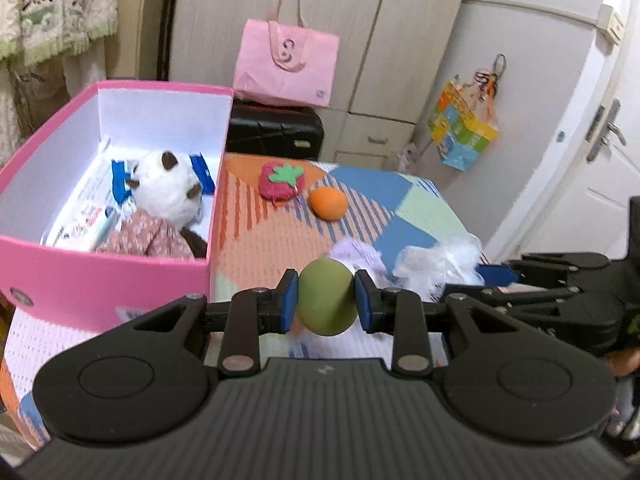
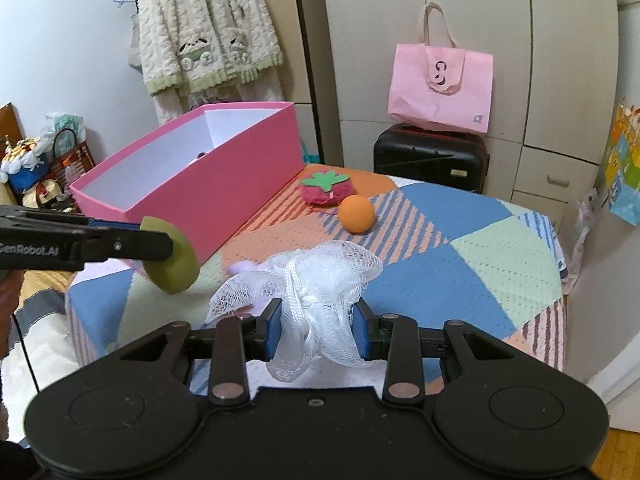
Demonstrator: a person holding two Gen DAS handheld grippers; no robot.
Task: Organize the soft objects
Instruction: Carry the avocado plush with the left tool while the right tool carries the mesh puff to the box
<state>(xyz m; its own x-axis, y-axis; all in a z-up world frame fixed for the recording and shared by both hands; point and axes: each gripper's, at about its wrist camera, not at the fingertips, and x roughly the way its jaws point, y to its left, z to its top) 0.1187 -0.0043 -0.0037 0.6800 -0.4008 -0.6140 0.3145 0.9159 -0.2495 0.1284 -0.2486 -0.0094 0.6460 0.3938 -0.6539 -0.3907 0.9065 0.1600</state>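
the pink box (image 2: 208,184) stands on the left of the table w/ its long side toward the middle; inside it lie a white plush panda (image 1: 168,192) in a flowery dress and some printed papers. on the patchwork cloth (image 2: 480,248), far from the grippers, a red fuzzy strawberry (image 2: 328,192) w/ a green felt leaf touches almost an orange ball (image 2: 356,214), smooth and round. nothing stands between them and the box. behind the table are a black suitcase (image 2: 432,160) w/ a pink bag (image 2: 440,84) on top, and a knitted cardigan (image 2: 208,28) hangs at far left.

left gripper (image 1: 326,298) is clenched on a green ball (image 1: 328,298), matte, squeezed to an oval, near the box's near corner. right gripper (image 2: 318,330) is grasping a white mesh sponge (image 2: 316,292), airy and crumpled, above the cloth. a small lilac fluffy thing (image 2: 244,267) lies just behind the sponge, partly hidden.
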